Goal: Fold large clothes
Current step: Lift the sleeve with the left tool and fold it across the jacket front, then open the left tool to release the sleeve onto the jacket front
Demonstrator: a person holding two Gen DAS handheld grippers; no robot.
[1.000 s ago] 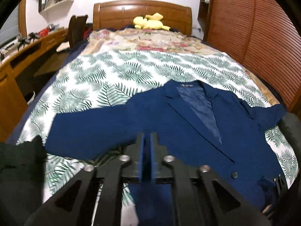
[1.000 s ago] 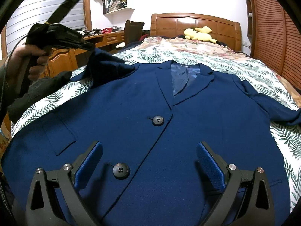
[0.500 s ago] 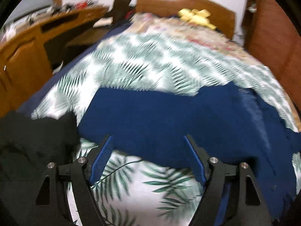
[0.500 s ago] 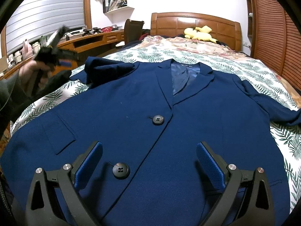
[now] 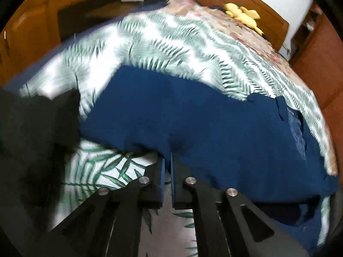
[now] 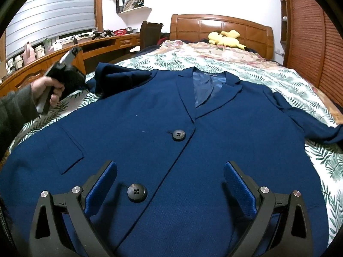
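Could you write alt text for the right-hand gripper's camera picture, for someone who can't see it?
A navy blazer lies face up on a leaf-print bedspread, with the open right gripper hovering over its two black buttons. At far left a hand holds the left gripper by the jacket's folded-in sleeve.

Navy blazer (image 6: 163,132) lies spread front-up across the leaf-print bedspread (image 6: 285,81) — two black buttons down its middle. The right gripper (image 6: 170,184) hovers over the near hem, jaws wide, nothing between them. Far left, a hand (image 6: 46,88) holds the left gripper (image 6: 66,75) at the folded sleeve (image 6: 120,76).
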